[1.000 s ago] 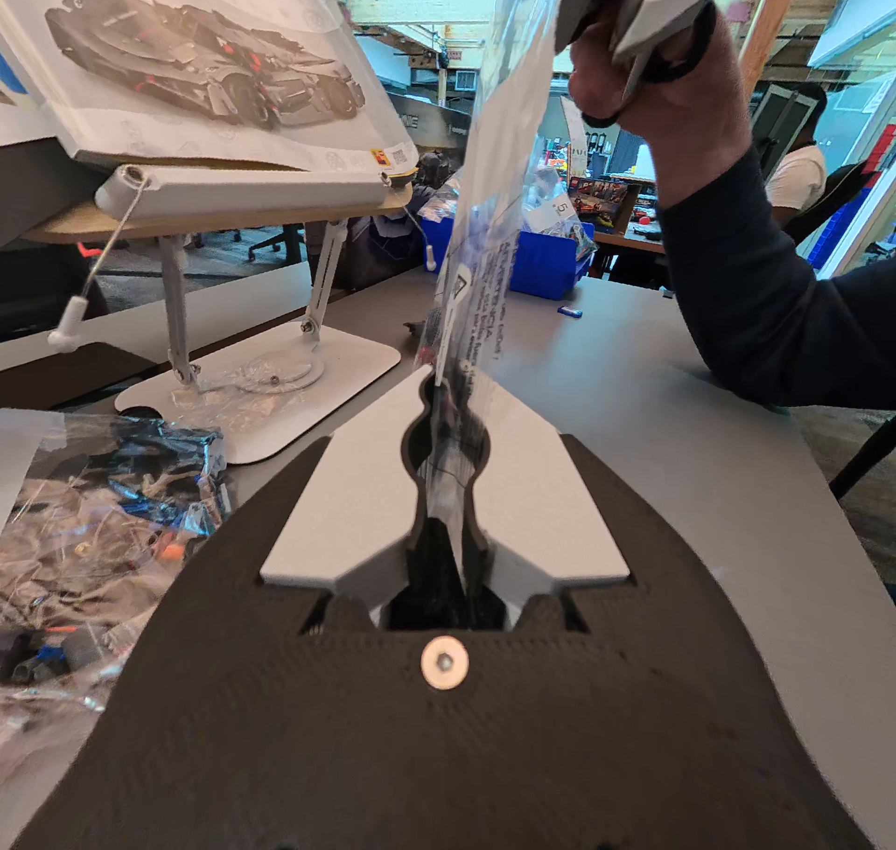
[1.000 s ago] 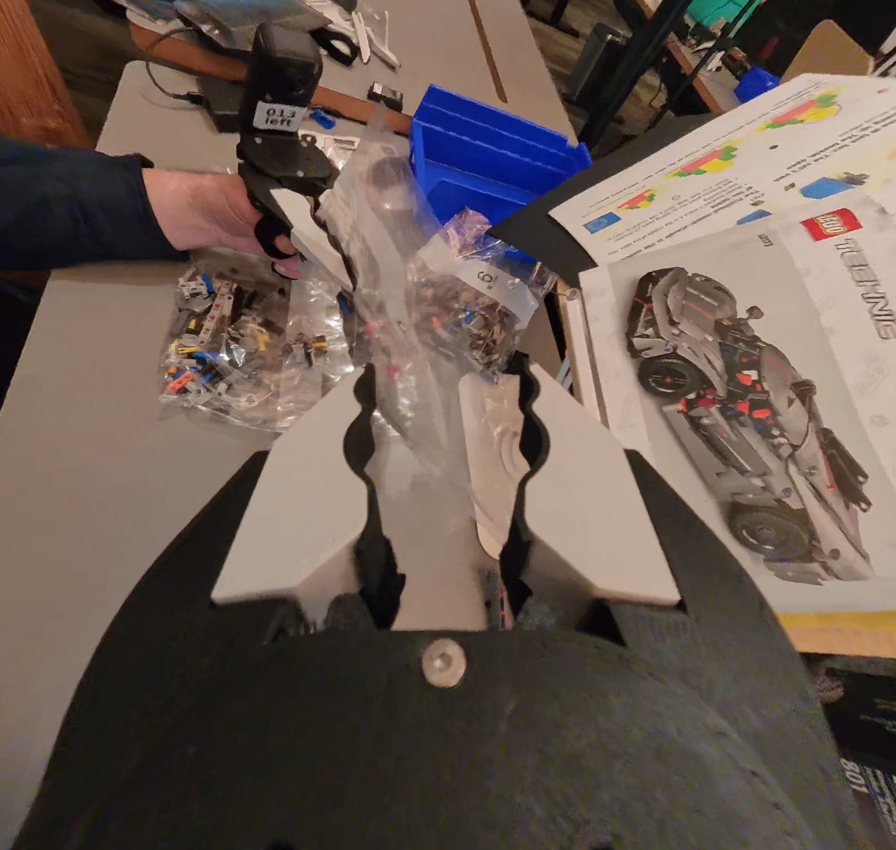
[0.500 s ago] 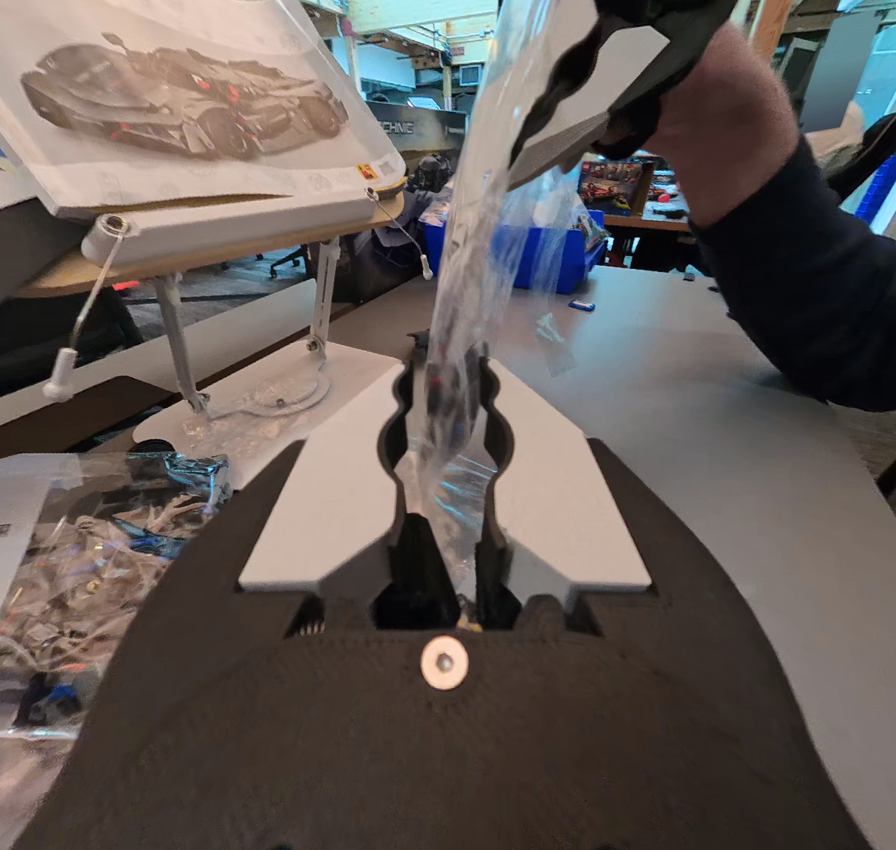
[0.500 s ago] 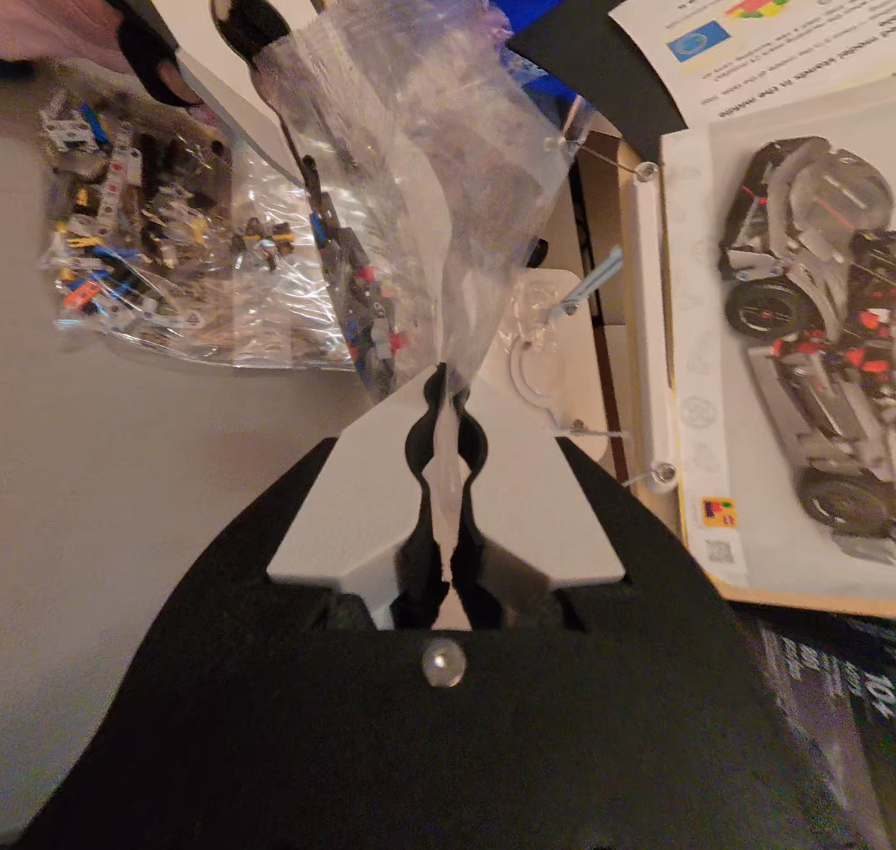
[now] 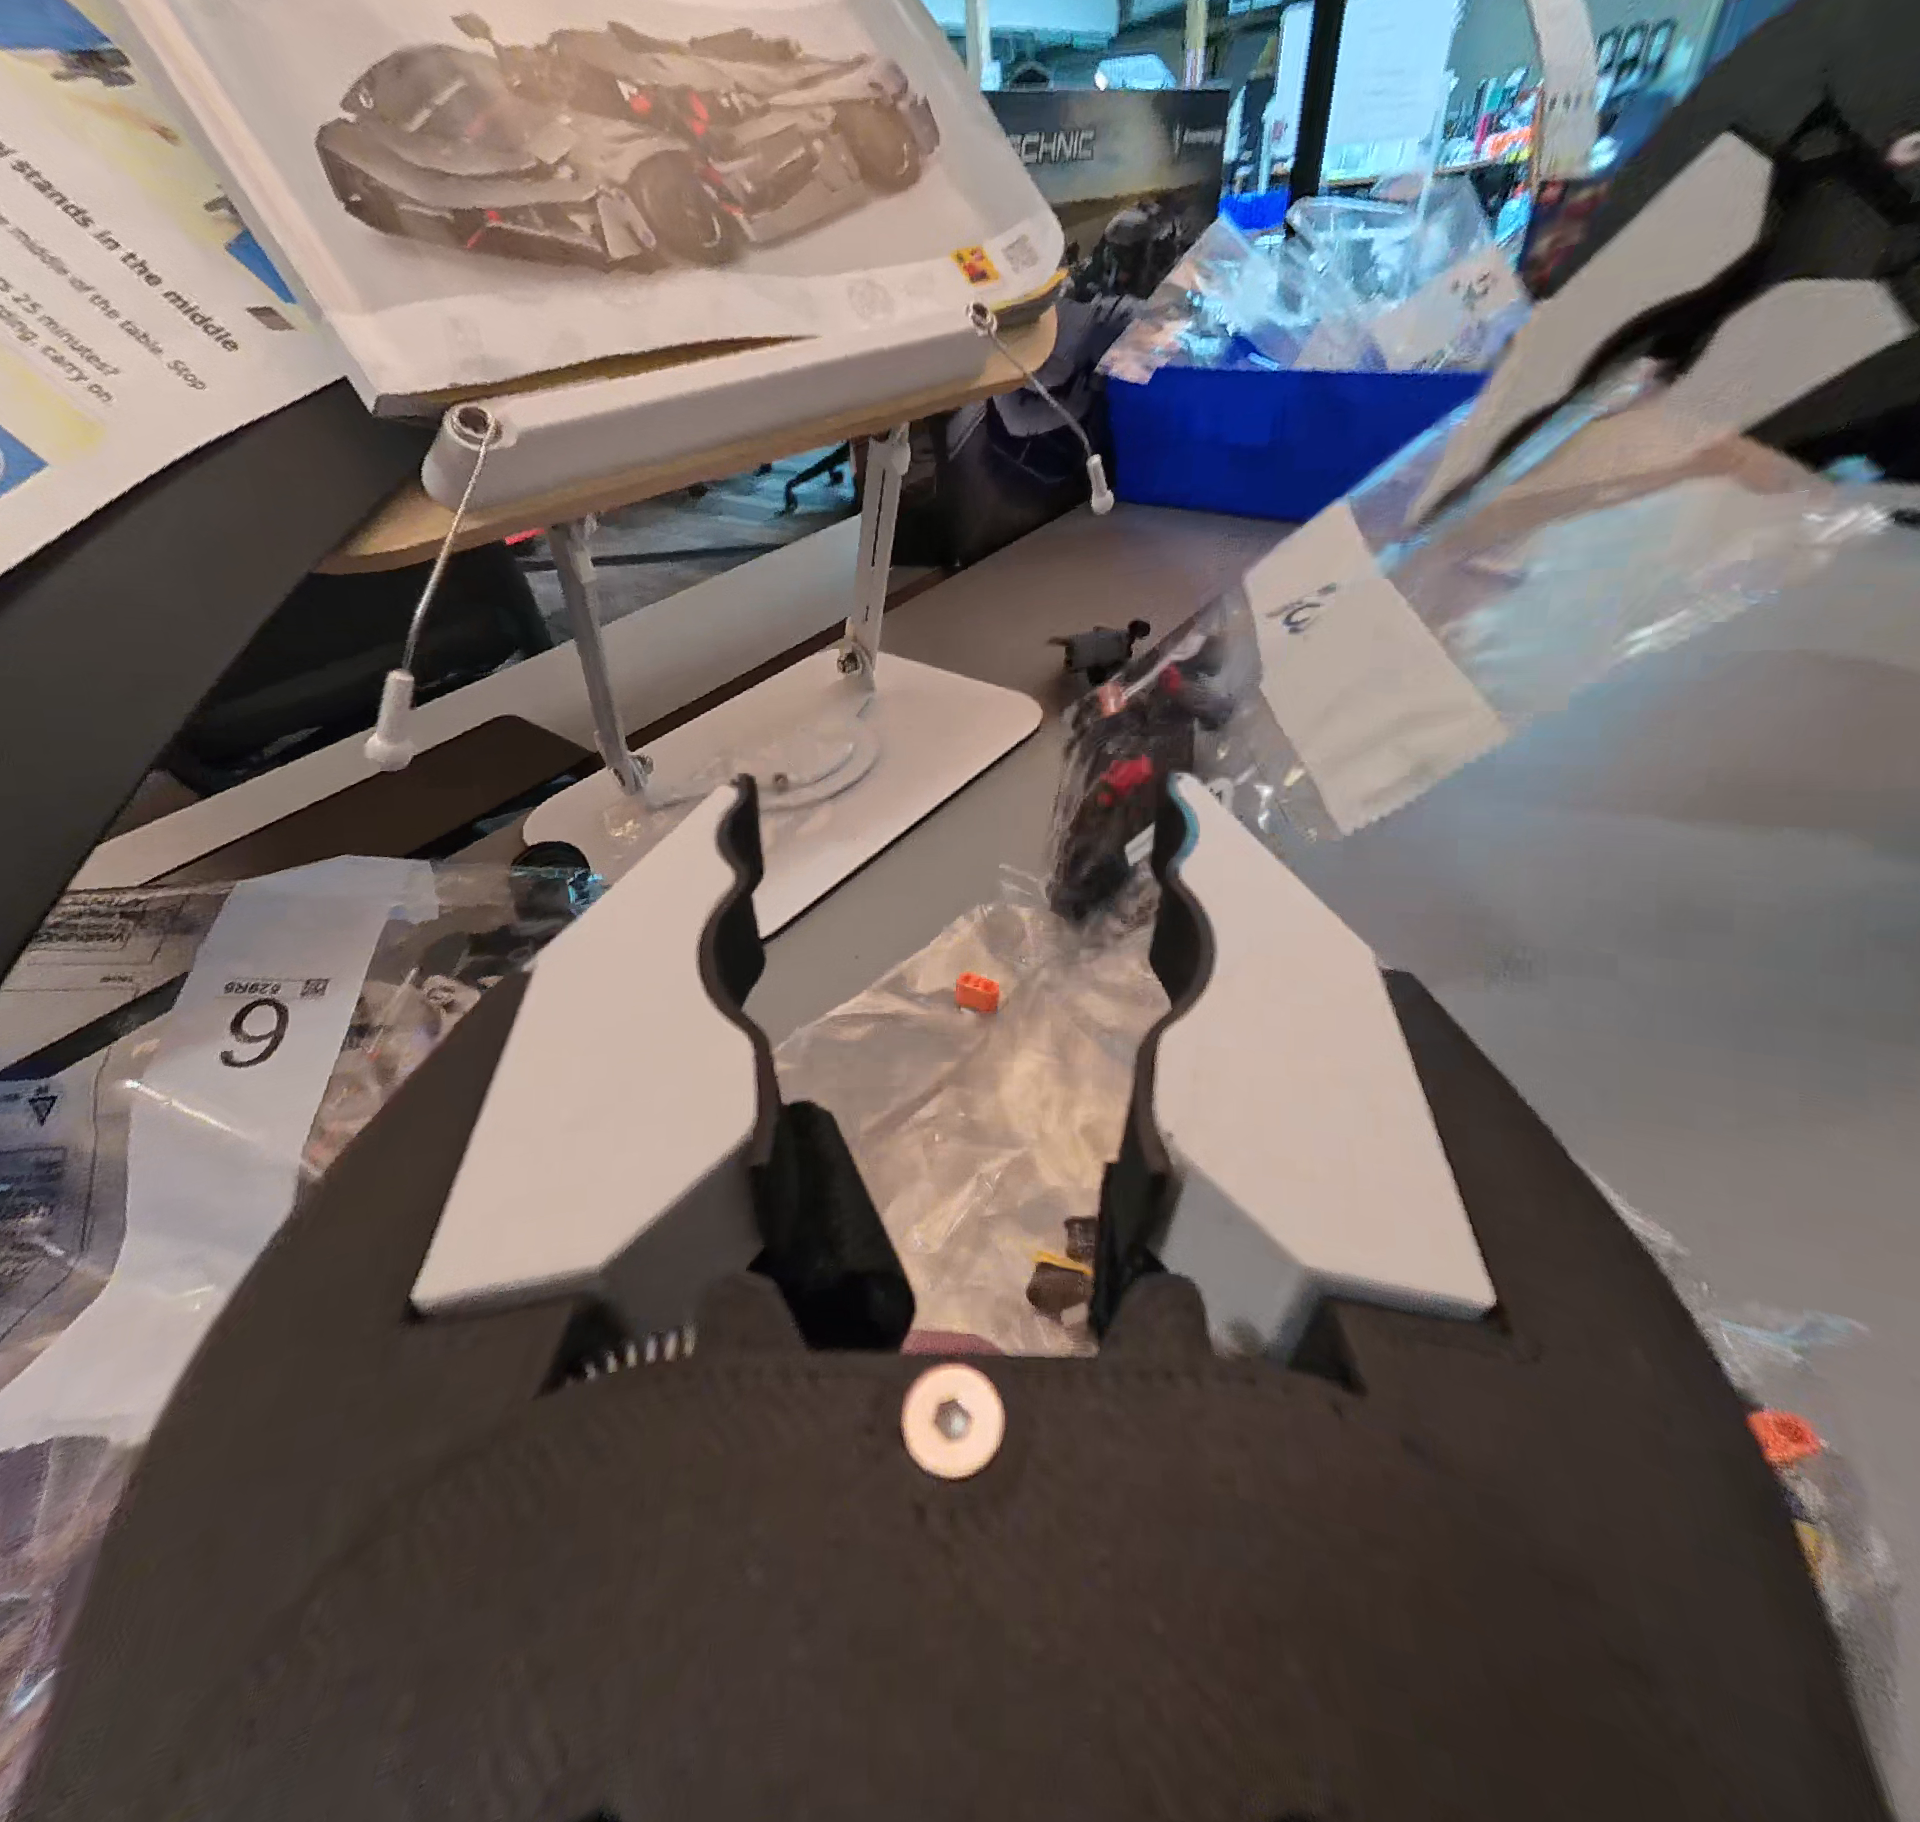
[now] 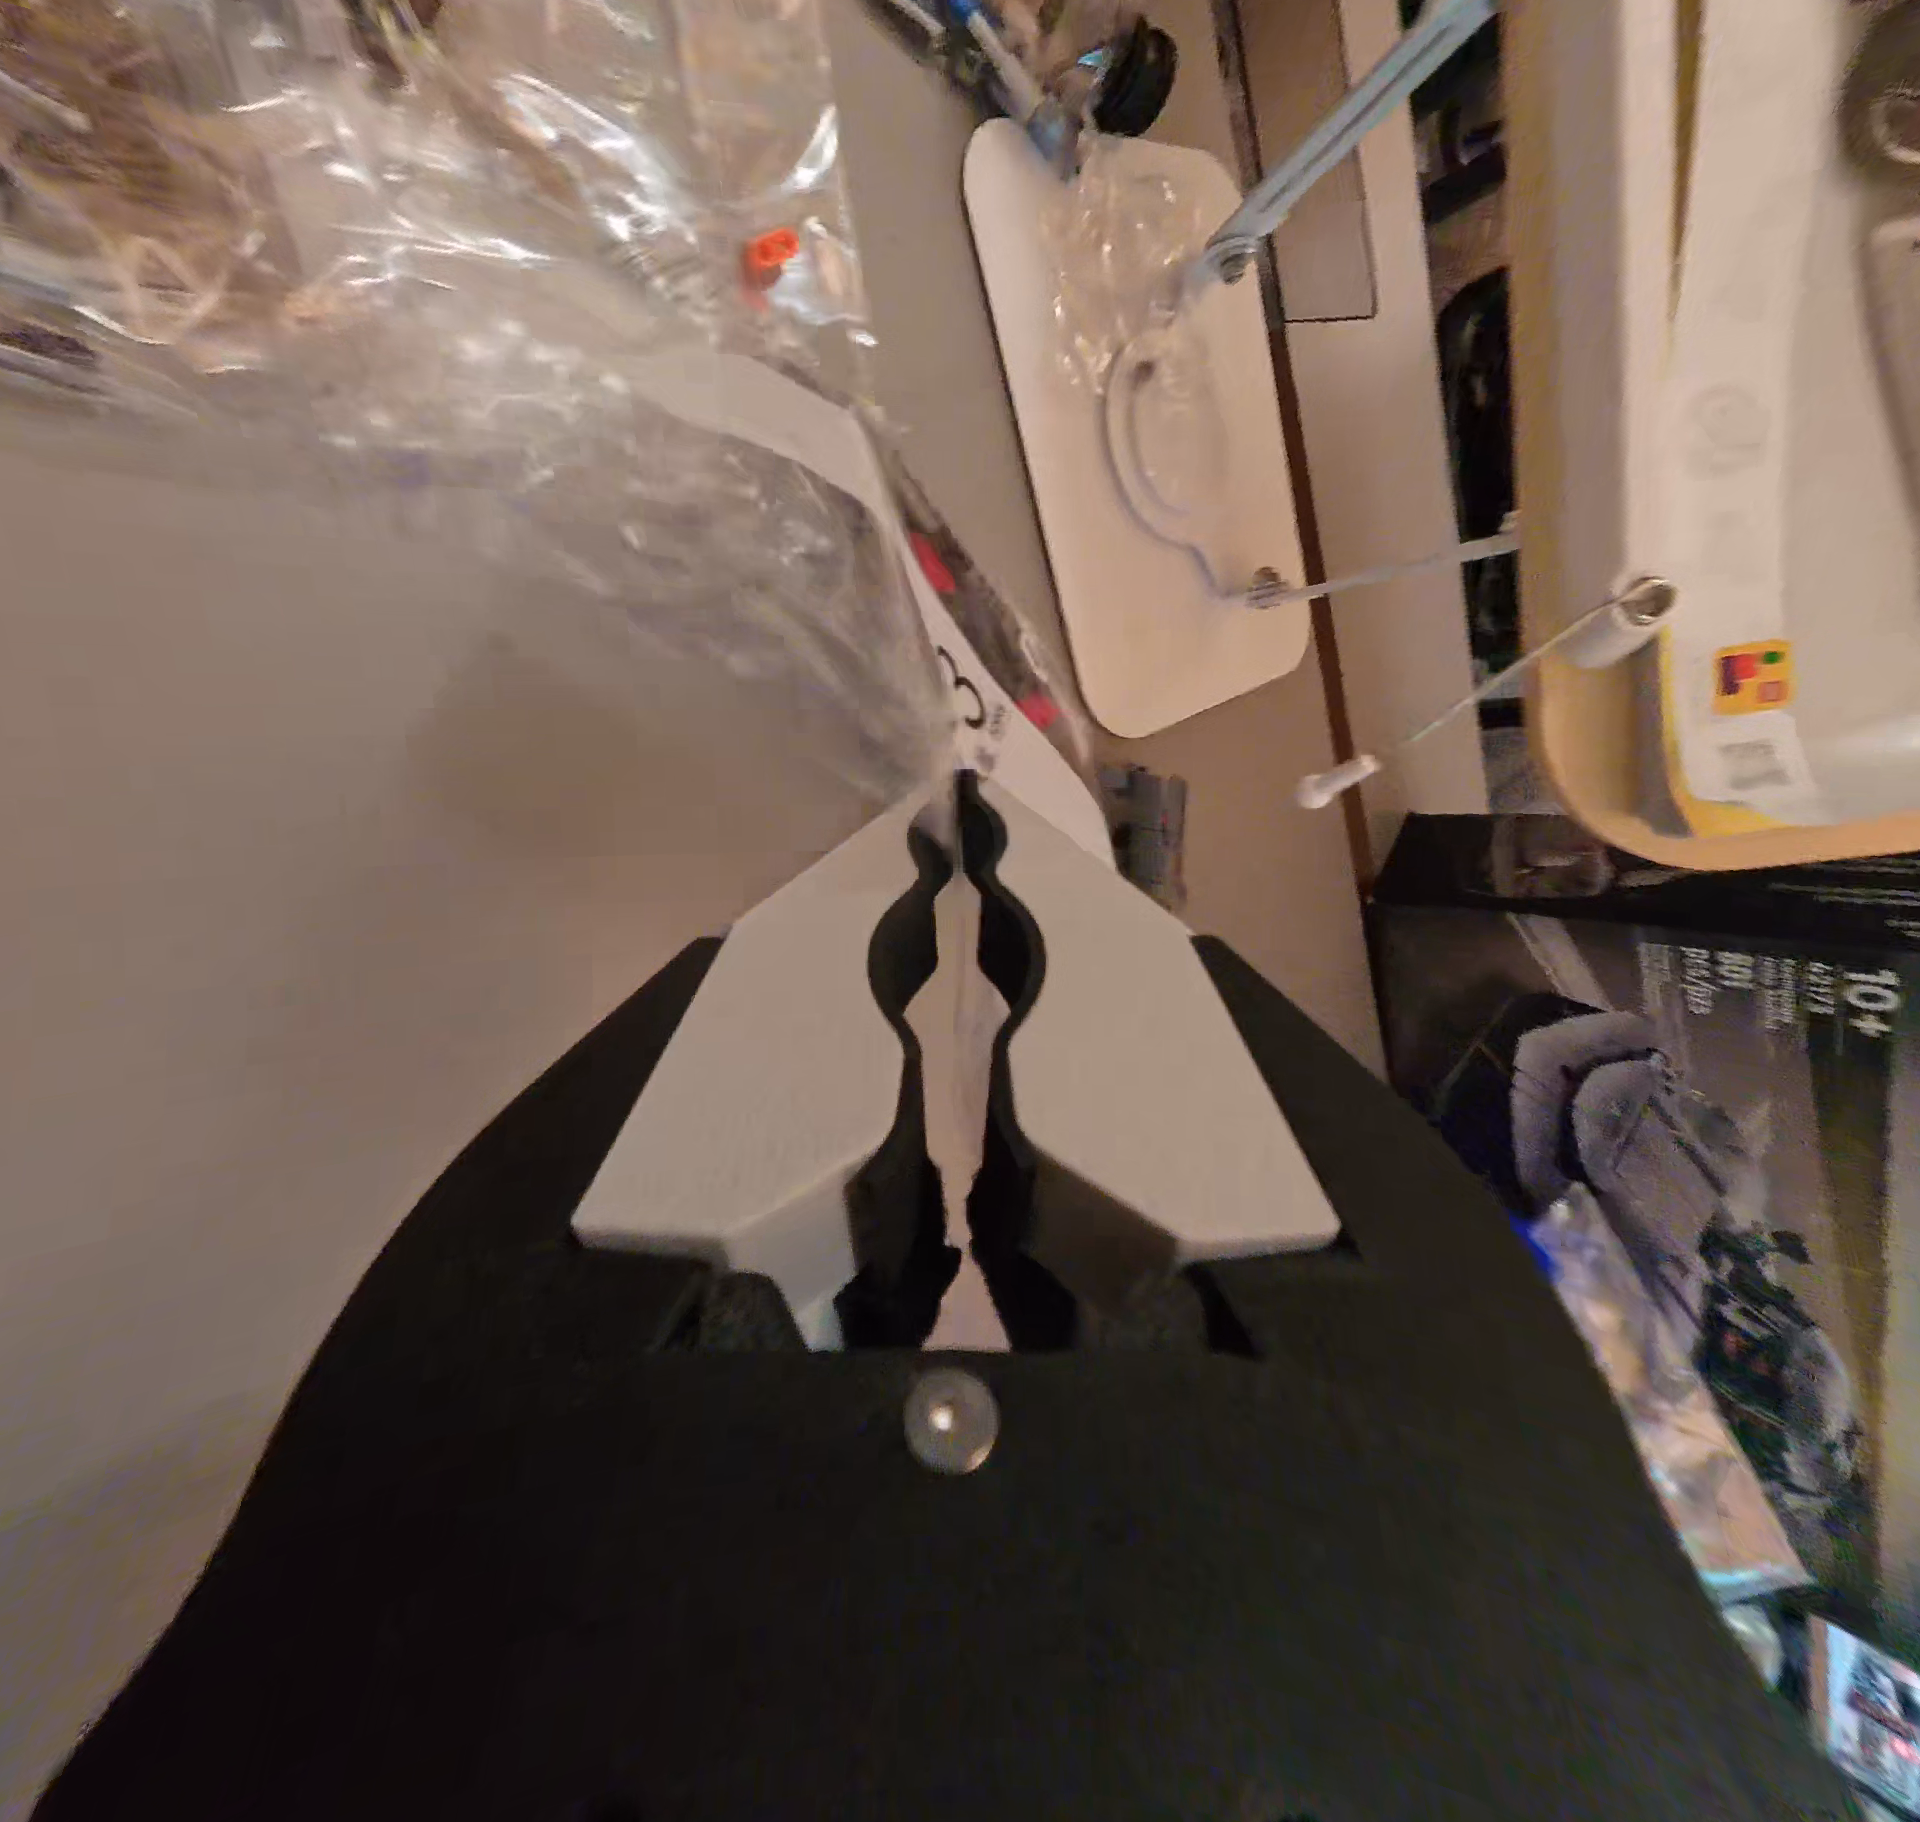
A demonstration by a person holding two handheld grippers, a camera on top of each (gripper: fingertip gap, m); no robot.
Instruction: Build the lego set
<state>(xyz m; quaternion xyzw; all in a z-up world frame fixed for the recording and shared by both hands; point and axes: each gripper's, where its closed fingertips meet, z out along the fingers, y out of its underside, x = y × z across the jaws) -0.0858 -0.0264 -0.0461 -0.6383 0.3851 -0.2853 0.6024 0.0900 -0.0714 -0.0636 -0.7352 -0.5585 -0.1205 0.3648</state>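
Lego pieces sit loose inside a clear plastic bag [image 5: 1538, 629] that stretches from the grey table [image 5: 1662, 993] up toward the upper right of the left wrist view. The right gripper [image 6: 961, 816] has its two pale fingers pressed together on a white-labelled edge of that bag, with a strip of the plastic running back between them. In the left wrist view the same gripper [image 5: 1662, 359] shows in the upper right corner, blurred, with the bag hanging from it. A cluster of dark and red pieces [image 5: 1122, 785] has gathered in the low end of the bag, just above the table.

The left gripper [image 5: 956, 837] is spread wide and holds nothing. Between its fingers lies crumpled clear plastic [image 5: 966, 1076] on the table, with a small orange piece [image 5: 977, 991] on it and a few dark bits close to the gripper's base. To the left lies another bag [image 5: 249, 1024] with a white numbered label and pieces inside.

Behind them a white book stand [image 5: 831, 733] holds the instruction booklet [image 5: 623, 141], open at a picture of a grey car. A blue bin [image 5: 1268, 432] full of more bags stands farther back on the table. In the right wrist view, the dark set box [image 6: 1662, 1097] lies to the right of the gripper.
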